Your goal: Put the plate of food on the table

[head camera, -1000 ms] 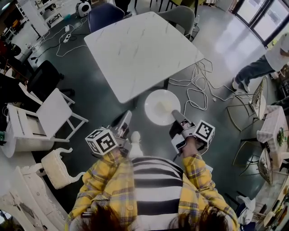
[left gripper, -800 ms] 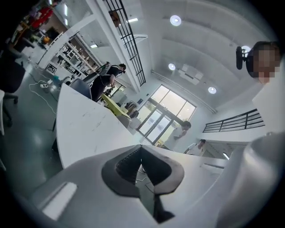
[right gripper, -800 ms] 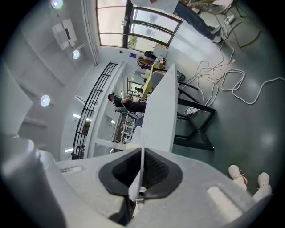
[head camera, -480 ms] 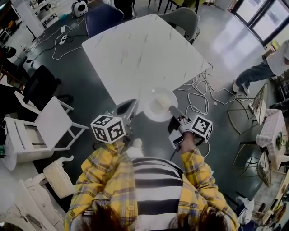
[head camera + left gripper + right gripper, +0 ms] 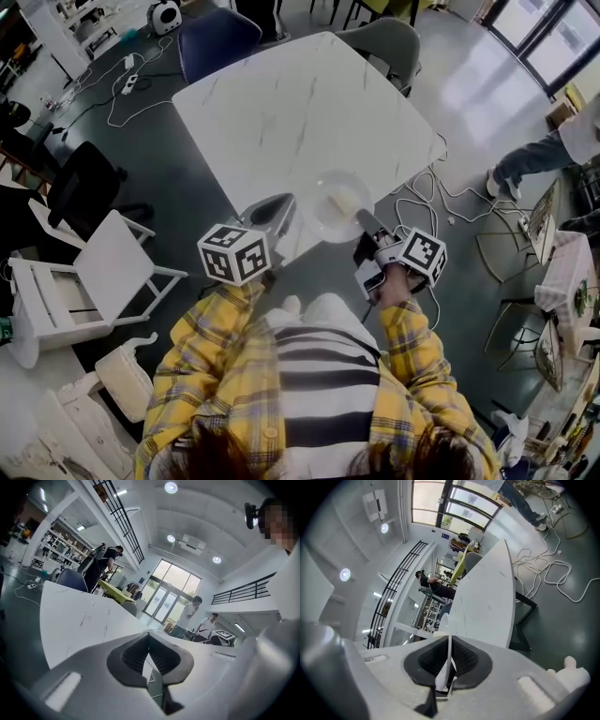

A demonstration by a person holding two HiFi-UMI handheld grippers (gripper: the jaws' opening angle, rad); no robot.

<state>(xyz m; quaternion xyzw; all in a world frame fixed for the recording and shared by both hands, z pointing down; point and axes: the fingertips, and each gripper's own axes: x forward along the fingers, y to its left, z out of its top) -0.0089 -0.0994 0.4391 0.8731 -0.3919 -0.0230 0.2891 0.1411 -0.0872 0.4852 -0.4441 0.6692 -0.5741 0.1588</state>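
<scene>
A white plate (image 5: pixel 336 204) with pale food (image 5: pixel 343 198) on it hangs over the near edge of the white marble table (image 5: pixel 281 103). My right gripper (image 5: pixel 362 219) is shut on the plate's near rim. In the right gripper view the plate (image 5: pixel 450 620) shows edge-on between the dark pads (image 5: pixel 464 658), with the table (image 5: pixel 487 602) beyond. My left gripper (image 5: pixel 279 206) is beside the plate on its left, at the table's edge. Its jaws stand together with nothing between them, and in the left gripper view the table (image 5: pixel 79 620) stretches ahead.
A white wooden chair (image 5: pixel 108 253) and a dark chair (image 5: pixel 84 173) stand at the left. A blue chair (image 5: pixel 214 33) and a grey chair (image 5: pixel 384 37) stand at the table's far side. Cables (image 5: pixel 422 192) lie on the floor at the right, near a person (image 5: pixel 548 145).
Both grippers have moved forward toward the table. The plate, held in the right gripper, has gone from above the floor to above the table's near edge.
</scene>
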